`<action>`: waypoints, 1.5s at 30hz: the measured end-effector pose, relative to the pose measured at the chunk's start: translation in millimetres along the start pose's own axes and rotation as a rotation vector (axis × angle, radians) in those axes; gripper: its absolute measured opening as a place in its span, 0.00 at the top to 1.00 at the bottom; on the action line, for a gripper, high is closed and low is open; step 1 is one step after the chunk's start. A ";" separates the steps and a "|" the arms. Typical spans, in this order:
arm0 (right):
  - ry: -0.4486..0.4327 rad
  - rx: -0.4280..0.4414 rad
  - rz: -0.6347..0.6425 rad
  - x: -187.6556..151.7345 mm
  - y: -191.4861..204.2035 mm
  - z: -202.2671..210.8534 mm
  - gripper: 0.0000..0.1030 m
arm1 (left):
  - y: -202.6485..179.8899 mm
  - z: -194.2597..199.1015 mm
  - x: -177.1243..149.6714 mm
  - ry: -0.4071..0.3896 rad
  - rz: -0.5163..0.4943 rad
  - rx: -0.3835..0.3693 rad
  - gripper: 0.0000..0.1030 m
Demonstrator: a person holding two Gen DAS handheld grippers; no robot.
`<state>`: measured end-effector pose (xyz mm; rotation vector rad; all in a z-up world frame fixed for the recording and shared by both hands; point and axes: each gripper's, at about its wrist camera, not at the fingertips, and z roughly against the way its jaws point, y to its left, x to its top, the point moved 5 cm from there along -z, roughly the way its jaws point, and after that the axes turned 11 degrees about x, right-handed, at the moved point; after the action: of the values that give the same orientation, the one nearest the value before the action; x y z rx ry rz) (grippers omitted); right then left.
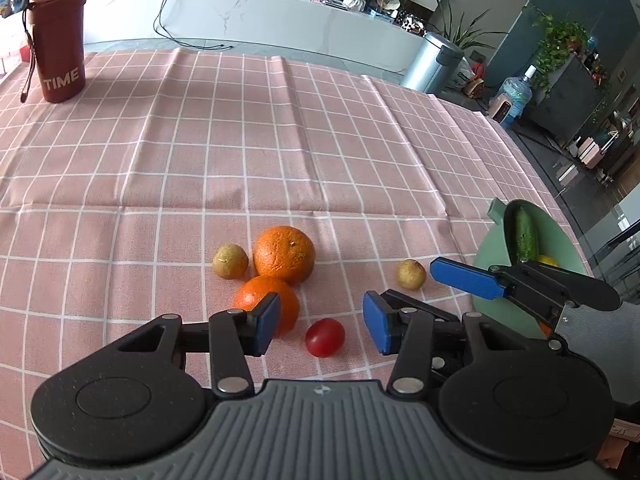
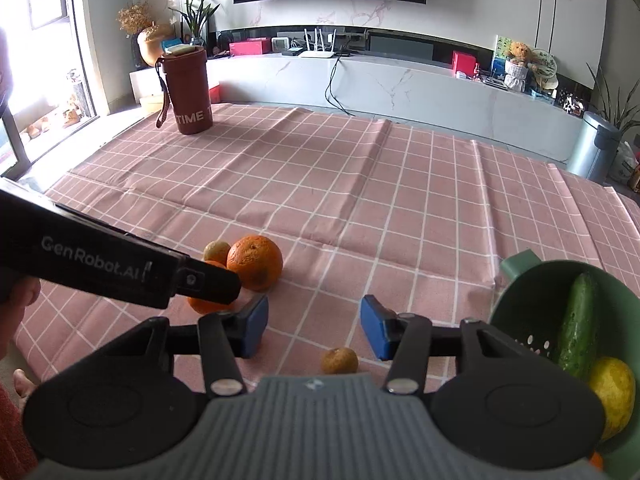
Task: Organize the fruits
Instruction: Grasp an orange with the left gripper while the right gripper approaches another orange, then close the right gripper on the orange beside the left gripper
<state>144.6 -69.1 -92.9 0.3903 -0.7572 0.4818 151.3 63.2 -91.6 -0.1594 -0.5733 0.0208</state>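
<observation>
On the pink checked cloth lie two oranges [image 1: 284, 254] [image 1: 256, 300], two small brown fruits [image 1: 230, 261] [image 1: 411, 274] and a red tomato [image 1: 325, 337]. My left gripper [image 1: 320, 322] is open, its jaws on either side of the tomato and just above it. My right gripper [image 2: 314, 326] is open and empty, with one brown fruit [image 2: 340, 360] just below and between its jaws. A green colander [image 2: 536, 300] at the right holds a cucumber [image 2: 578, 320] and a yellow fruit [image 2: 612, 392]. The right gripper also shows in the left wrist view [image 1: 466, 278].
A red "TIME" flask [image 1: 60, 40] stands at the far left of the table. The table's right edge runs past the colander [image 1: 492, 296]. A metal bin [image 1: 432, 62] and a water jug [image 1: 514, 96] stand on the floor beyond.
</observation>
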 end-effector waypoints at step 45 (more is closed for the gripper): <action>-0.006 0.124 0.134 11.0 26.4 -70.7 0.55 | 59.7 -14.9 2.4 -0.002 0.214 0.124 0.55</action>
<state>176.4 -9.1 -127.7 0.4578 -0.7644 0.6561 162.9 120.2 -112.0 -0.0994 -0.5531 0.2635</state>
